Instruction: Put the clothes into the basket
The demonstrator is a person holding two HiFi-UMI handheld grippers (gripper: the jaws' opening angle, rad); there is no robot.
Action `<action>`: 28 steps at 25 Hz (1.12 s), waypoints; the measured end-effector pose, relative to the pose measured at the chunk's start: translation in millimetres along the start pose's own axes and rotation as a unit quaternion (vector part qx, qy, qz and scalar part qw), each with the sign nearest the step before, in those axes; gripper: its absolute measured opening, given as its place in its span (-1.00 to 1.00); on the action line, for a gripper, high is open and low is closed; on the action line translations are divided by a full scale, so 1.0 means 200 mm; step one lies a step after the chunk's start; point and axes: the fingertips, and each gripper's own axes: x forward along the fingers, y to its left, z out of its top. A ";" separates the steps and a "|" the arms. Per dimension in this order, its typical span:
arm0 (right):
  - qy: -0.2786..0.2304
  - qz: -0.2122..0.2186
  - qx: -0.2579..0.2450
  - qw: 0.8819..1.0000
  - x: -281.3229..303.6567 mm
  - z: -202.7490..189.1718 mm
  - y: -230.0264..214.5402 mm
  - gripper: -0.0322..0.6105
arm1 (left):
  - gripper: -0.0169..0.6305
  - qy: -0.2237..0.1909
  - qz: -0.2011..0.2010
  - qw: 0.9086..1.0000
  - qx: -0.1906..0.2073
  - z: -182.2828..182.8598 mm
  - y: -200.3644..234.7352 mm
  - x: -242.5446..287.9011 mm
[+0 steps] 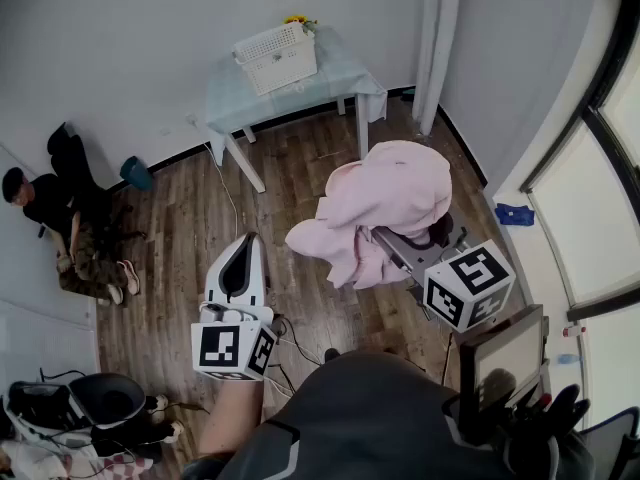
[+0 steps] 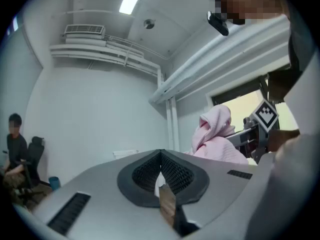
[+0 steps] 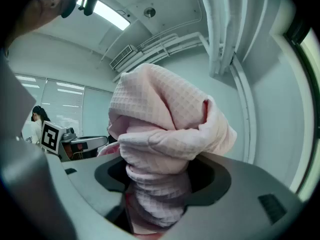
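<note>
While you hold up your two tongs, the right tongs (image 1: 400, 250) squeeze the one pink cloth (image 1: 385, 203), and the left tongs (image 1: 238, 268) are pinched together on nothing. The cloth is a bunched lump up in the air, and its long side slants from the far right down to the near left. The one white basket (image 1: 277, 56) sits on the table (image 1: 225, 103), well apart from the cloth.

head view: above the person, steeply down on the wood floor (image 1: 180, 218), table (image 1: 228, 93) far | left gripper view: low, level, toward the far wall, pink garment (image 2: 215, 136) near right | right gripper view: garment very close, filling the centre | shared: garment in all three; seated person (image 1: 70, 223) in head and left gripper views
</note>
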 end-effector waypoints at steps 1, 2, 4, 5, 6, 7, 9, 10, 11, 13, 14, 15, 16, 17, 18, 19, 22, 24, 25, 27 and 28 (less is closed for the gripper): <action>0.001 0.000 -0.002 1.000 0.00 0.00 0.00 0.07 | -0.92 0.003 0.003 1.000 0.005 0.00 0.00 0.00; 0.001 0.000 -0.004 1.000 0.00 -0.01 0.00 0.07 | -0.92 0.005 0.006 1.000 0.008 -0.01 0.00 0.00; 0.001 -0.001 -0.003 1.000 0.01 -0.01 0.01 0.07 | -0.92 0.008 0.007 1.000 0.002 -0.01 0.02 0.00; 0.002 -0.002 -0.001 1.000 0.01 -0.01 0.01 0.07 | -0.92 0.008 0.007 1.000 -0.001 -0.02 0.03 0.00; 0.003 -0.005 0.000 1.000 0.03 -0.01 0.02 0.07 | -0.92 0.008 0.007 1.000 -0.004 -0.02 0.05 0.00; 0.004 -0.007 0.000 1.000 0.04 -0.01 0.03 0.07 | -0.92 0.008 0.006 1.000 -0.006 -0.02 0.06 0.00; 0.004 -0.010 0.000 1.000 0.06 -0.02 0.03 0.07 | -0.92 0.007 0.003 1.000 -0.009 -0.03 0.08 0.00; 0.003 -0.010 0.002 1.000 0.06 -0.03 0.02 0.07 | -0.92 0.006 0.002 1.000 -0.010 -0.04 0.08 0.00; 0.001 -0.011 0.004 1.000 0.06 -0.04 0.02 0.07 | -0.92 0.005 0.001 1.000 -0.011 -0.05 0.08 0.00; -0.001 -0.015 0.006 1.000 0.09 -0.03 0.03 0.07 | -0.92 0.004 -0.001 1.000 -0.014 -0.05 0.13 0.00; 0.000 -0.018 0.005 1.000 0.12 -0.01 0.06 0.07 | -0.92 0.003 -0.004 1.000 -0.017 -0.04 0.17 0.00; 0.001 -0.021 0.004 1.000 0.15 0.01 0.09 0.07 | -0.92 0.001 -0.009 1.000 -0.021 -0.03 0.21 0.00; 0.002 -0.023 0.002 1.000 0.18 0.02 0.12 0.07 | -0.92 -0.002 -0.016 1.000 -0.026 -0.03 0.25 -0.01; 0.001 -0.025 0.001 1.000 0.21 0.03 0.15 0.07 | -0.92 -0.005 -0.023 0.999 -0.029 -0.03 0.29 -0.01; -0.001 -0.027 0.001 1.000 0.22 0.04 0.18 0.07 | -0.92 -0.008 -0.029 0.999 -0.031 -0.04 0.31 -0.02; -0.003 -0.030 0.001 1.000 0.23 0.04 0.20 0.07 | -0.92 -0.011 -0.033 0.999 -0.032 -0.04 0.33 -0.03; -0.004 -0.039 0.000 0.999 0.27 0.04 0.22 0.07 | -0.92 -0.012 -0.040 0.999 -0.032 -0.05 0.39 -0.03; -0.001 -0.046 0.004 0.999 0.32 0.04 0.22 0.07 | -0.92 -0.008 -0.044 0.998 -0.039 -0.07 0.44 0.00; 0.001 -0.049 0.007 0.999 0.34 0.04 0.22 0.07 | -0.92 -0.006 -0.044 0.998 -0.043 -0.08 0.47 0.01; 0.003 -0.054 0.013 0.998 0.36 0.04 0.22 0.07 | -0.92 -0.002 -0.043 0.998 -0.049 -0.09 0.50 0.00; 0.004 -0.054 0.014 0.998 0.37 0.03 0.22 0.07 | -0.92 -0.002 -0.042 0.998 -0.050 -0.10 0.51 0.00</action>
